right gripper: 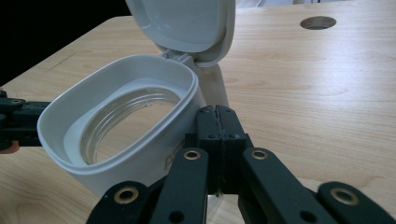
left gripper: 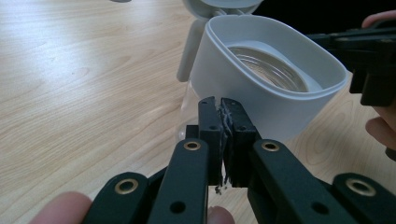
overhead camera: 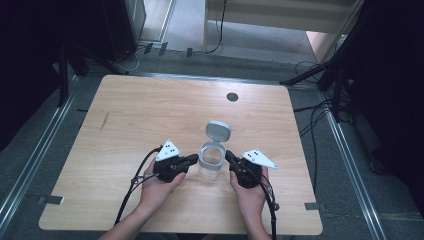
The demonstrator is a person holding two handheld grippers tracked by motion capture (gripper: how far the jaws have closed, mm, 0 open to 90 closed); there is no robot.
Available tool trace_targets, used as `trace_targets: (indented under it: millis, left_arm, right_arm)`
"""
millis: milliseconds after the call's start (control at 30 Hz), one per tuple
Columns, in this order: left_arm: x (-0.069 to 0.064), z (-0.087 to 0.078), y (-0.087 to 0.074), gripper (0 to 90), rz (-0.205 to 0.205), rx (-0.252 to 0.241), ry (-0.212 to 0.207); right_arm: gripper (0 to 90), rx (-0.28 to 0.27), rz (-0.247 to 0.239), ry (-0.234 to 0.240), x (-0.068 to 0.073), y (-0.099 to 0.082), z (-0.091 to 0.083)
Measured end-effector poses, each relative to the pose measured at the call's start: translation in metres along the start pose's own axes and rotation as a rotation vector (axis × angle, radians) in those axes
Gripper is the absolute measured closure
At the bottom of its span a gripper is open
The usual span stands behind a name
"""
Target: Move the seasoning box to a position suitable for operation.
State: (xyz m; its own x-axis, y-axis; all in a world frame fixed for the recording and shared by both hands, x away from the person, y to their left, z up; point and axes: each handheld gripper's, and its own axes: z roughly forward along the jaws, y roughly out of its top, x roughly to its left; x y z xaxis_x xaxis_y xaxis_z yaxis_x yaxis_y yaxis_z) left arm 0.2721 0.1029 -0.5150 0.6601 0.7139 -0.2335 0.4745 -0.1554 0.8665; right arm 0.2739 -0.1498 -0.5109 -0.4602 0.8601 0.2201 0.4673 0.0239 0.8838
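Left gripper, right gripper: both clenched empty beside clear glass jar with grey flip-lid collar; fragile, slippery; grasp collar.

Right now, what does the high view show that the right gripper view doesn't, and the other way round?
The high view alone shows the whole table, both hands, the floor and cables around it. The right gripper view alone shows the inside of the jar: a glass neck within the white collar, and the underside of the flipped-up lid. Both show the open jar, the table's round hole, the shut right claw beside the collar, and the left claw opposite.
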Motion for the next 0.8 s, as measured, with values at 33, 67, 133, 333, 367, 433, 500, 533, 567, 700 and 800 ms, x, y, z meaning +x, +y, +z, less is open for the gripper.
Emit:
trace_targets:
  millis: [33, 67, 133, 333, 367, 433, 500, 533, 567, 700, 800]
  left_arm:
    - [-0.001, -0.001, 0.0, 88.1, -0.001, 0.002, -0.004]
    - [-0.002, -0.001, -0.001, 88.0, -0.001, -0.002, -0.003]
    - [-0.002, -0.003, -0.002, 88.0, 0.0, 0.0, 0.001]
    - [0.0, -0.009, -0.005, 82.7, -0.018, -0.004, -0.015]
    - [0.002, -0.01, -0.005, 82.7, -0.022, -0.008, -0.02]
    - [0.008, -0.014, -0.008, 77.6, -0.043, -0.025, -0.008]
    - [0.019, -0.021, -0.012, 57.8, -0.048, -0.059, 0.029]
    - [0.026, -0.026, -0.015, 57.8, -0.05, -0.078, 0.06]
    - [0.034, -0.032, -0.018, 47.2, -0.045, -0.093, 0.103]
    - [0.075, -0.065, -0.035, 30.8, -0.128, -0.12, 0.198]
    - [0.104, -0.093, -0.048, 27.5, -0.193, -0.143, 0.242]
  right_arm:
    - [90.0, 0.003, -0.001, 0.006, -0.001, 0.001, 0.001]
    - [90.0, 0.003, -0.002, 0.015, -0.002, 0.001, 0.001]
    - [90.0, 0.007, -0.009, 0.025, -0.003, 0.002, 0.003]
    - [90.0, 0.012, -0.022, 0.071, -0.003, 0.004, 0.009]
    - [90.0, 0.012, -0.022, 0.071, -0.003, 0.004, 0.009]
    - [90.0, 0.018, -0.04, 0.069, -0.003, 0.005, 0.009]
    - [90.0, 0.002, -0.042, 0.062, -0.007, 0.012, 0.007]
    - [90.0, 0.002, -0.042, 0.062, -0.007, 0.012, 0.007]
    - [90.0, -0.003, -0.042, 0.062, -0.009, 0.016, 0.007]
    - [90.0, -0.02, -0.032, 0.07, -0.019, 0.034, 0.01]
    - [90.0, -0.01, -0.034, 0.082, -0.021, 0.038, 0.015]
